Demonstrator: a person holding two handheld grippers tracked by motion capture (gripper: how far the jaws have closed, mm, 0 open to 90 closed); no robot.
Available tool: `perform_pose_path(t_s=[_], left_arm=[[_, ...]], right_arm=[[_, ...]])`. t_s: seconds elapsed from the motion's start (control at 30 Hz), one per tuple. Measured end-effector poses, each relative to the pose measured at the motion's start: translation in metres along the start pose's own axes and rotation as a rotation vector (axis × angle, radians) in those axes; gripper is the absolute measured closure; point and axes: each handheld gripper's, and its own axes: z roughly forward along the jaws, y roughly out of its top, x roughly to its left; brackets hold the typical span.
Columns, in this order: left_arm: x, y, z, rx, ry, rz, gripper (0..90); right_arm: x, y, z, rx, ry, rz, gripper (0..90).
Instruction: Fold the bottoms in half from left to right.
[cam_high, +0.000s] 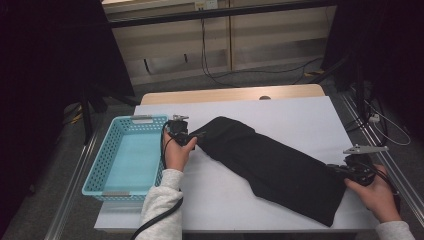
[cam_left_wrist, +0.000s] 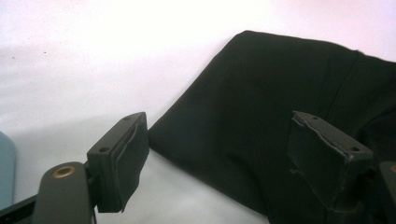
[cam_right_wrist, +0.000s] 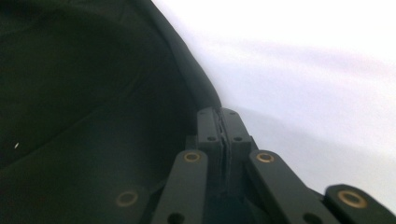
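Note:
A long black cloth lies slantwise across the white table cover, from the middle left down to the front right. My left gripper is at the cloth's upper left end, jaws open. In the left gripper view one jaw stands over the bare cover and the other over the black cloth, with neither pad pressing on it. At the cloth's lower right end my right gripper has its jaws closed. In the right gripper view the pads meet right on the edge of the black cloth.
A light blue plastic basket stands at the table's left side, right beside my left hand. The wooden table edge runs along the back, with cables on the floor behind it. Metal rails flank the table.

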Motion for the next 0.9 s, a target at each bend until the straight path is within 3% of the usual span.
perform_pose_path(t_s=[0.17,0.2,0.23,0.27,0.33,0.37,0.47,0.7,0.8,0.83,0.9], left_arm=[[0.001,0.002,0.002,0.000,0.007,0.018,22.0],[0.002,0.004,0.003,0.000,0.005,0.009,22.1],[0.002,0.004,0.004,-0.004,0.010,0.016,22.3],[0.003,0.005,0.005,-0.002,0.011,0.022,22.3],[0.004,0.006,0.007,-0.001,0.008,0.021,21.9],[0.004,0.007,0.010,0.004,0.008,0.024,21.9],[0.006,0.009,0.018,0.023,0.009,0.039,21.4],[0.008,0.008,0.031,0.063,0.001,0.061,20.5],[0.009,0.005,0.037,0.098,-0.009,0.085,20.2],[0.008,0.004,0.038,0.097,-0.001,0.105,18.6],[0.005,0.005,0.040,0.097,0.013,0.103,18.4]], right_arm=[[-0.008,-0.005,-0.007,-0.006,-0.006,0.020,88.2],[-0.009,-0.005,-0.007,-0.007,0.017,0.016,87.3],[-0.008,-0.005,-0.006,-0.006,0.033,0.003,82.4],[-0.006,-0.005,-0.006,-0.016,0.021,-0.005,75.8],[-0.005,-0.005,-0.007,-0.014,0.025,-0.001,73.5],[-0.004,-0.004,-0.007,-0.018,0.042,0.002,67.6],[0.001,0.000,-0.009,-0.075,0.040,0.000,51.0],[0.015,0.005,-0.007,-0.111,0.055,-0.031,31.4],[0.022,0.005,-0.004,-0.103,0.075,-0.054,30.4],[0.024,0.005,-0.003,-0.101,0.080,-0.063,29.6],[0.028,0.006,-0.002,-0.097,0.088,-0.074,29.3]])
